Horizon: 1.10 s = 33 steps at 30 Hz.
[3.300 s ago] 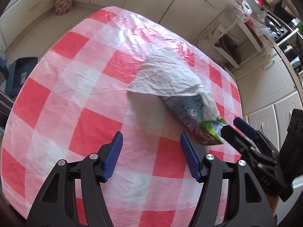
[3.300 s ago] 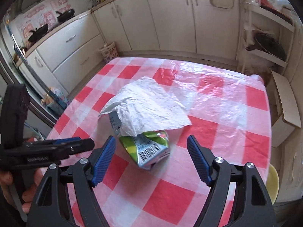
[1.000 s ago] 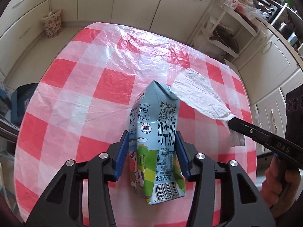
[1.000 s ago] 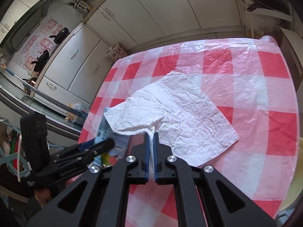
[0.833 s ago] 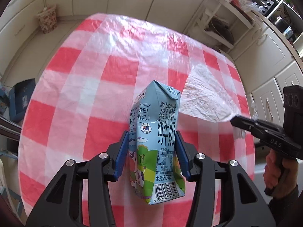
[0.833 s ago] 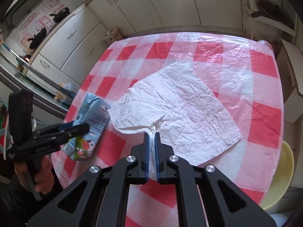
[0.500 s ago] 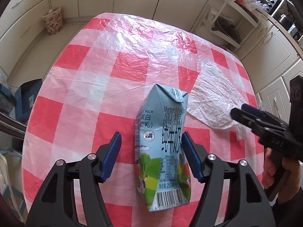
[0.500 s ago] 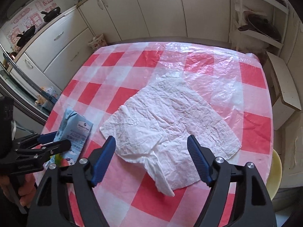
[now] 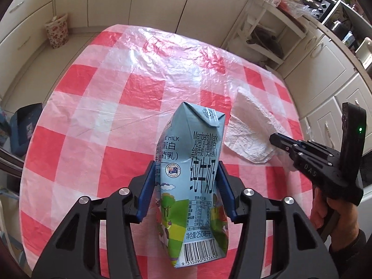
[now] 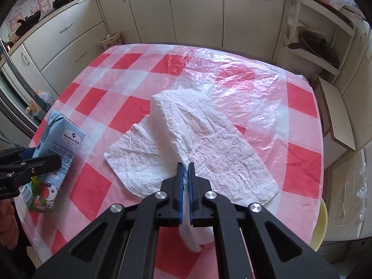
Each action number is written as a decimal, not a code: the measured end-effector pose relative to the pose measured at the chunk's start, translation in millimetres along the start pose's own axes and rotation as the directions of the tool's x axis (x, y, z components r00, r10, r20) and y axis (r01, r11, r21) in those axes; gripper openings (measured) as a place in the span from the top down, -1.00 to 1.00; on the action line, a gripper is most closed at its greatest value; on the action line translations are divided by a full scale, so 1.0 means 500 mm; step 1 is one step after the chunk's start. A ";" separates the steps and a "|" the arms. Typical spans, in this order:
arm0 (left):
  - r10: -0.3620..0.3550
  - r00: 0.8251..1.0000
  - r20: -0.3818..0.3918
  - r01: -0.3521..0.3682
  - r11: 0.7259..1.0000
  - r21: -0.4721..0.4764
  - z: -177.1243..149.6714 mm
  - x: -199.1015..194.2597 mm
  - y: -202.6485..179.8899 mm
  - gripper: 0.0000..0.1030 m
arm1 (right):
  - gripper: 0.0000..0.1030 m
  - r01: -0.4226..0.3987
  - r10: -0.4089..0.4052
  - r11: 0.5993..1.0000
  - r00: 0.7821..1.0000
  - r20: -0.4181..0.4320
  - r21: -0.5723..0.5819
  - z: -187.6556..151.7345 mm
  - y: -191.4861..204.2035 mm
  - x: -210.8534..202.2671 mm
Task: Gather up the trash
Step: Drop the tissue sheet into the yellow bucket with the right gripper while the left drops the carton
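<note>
A light blue milk carton [image 9: 193, 179] stands upright between the blue pads of my left gripper [image 9: 186, 181], which is shut on it near the table's front edge. The carton also shows at the left of the right wrist view [image 10: 53, 153]. A crumpled white paper towel [image 10: 190, 137] lies on the red and white checked tablecloth [image 10: 300, 97]. My right gripper [image 10: 185, 169] is shut on the towel's near part and lifts a fold of it. The towel [image 9: 248, 137] and the right gripper [image 9: 276, 140] show at the right of the left wrist view.
Cream kitchen cabinets [image 10: 195, 9] surround the table. A flowered bin [image 9: 57, 33] stands on the floor beyond the far left corner. An open shelf unit with pans [image 10: 313, 44] stands at the right. A yellow chair edge [image 10: 322, 223] shows by the table's right side.
Half a second ago both grippers were open, the carton standing free and the towel lying flat. Now the left has shut on the carton and the right has shut on the towel, lifting it.
</note>
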State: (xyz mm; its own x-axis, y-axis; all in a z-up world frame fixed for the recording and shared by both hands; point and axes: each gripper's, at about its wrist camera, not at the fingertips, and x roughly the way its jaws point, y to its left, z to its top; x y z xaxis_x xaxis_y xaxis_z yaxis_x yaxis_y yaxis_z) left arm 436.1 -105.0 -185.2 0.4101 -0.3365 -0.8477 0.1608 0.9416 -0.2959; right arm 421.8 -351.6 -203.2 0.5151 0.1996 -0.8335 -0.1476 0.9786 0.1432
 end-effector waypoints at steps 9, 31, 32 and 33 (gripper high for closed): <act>-0.085 0.995 0.044 0.083 0.996 0.042 -0.011 -0.016 -0.052 0.06 | 0.91 0.031 -0.060 0.974 0.990 0.125 0.223 -0.016 -0.181 -0.135; -0.278 0.958 -0.067 0.286 0.932 0.223 -0.073 0.034 -0.412 0.06 | -0.07 0.150 -0.152 0.736 0.987 -0.055 0.660 -0.232 -0.525 -0.121; -0.282 0.956 -0.081 0.293 0.927 0.235 -0.077 0.049 -0.450 0.06 | -0.11 0.111 -0.157 0.709 0.988 0.003 0.696 -0.229 -0.531 -0.156; -0.283 0.954 -0.096 0.298 0.923 0.244 -0.081 0.064 -0.482 0.06 | -0.13 0.077 -0.166 0.692 0.985 0.054 0.718 -0.222 -0.536 -0.186</act>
State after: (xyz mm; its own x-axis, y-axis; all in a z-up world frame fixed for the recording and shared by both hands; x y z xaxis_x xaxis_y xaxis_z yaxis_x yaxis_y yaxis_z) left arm 374.0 -342.1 -159.0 0.2599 -0.5859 -0.7676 0.4899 0.7650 -0.4181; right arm 320.0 -637.8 -223.4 0.5771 0.0372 -0.8158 0.5434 0.7282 0.4177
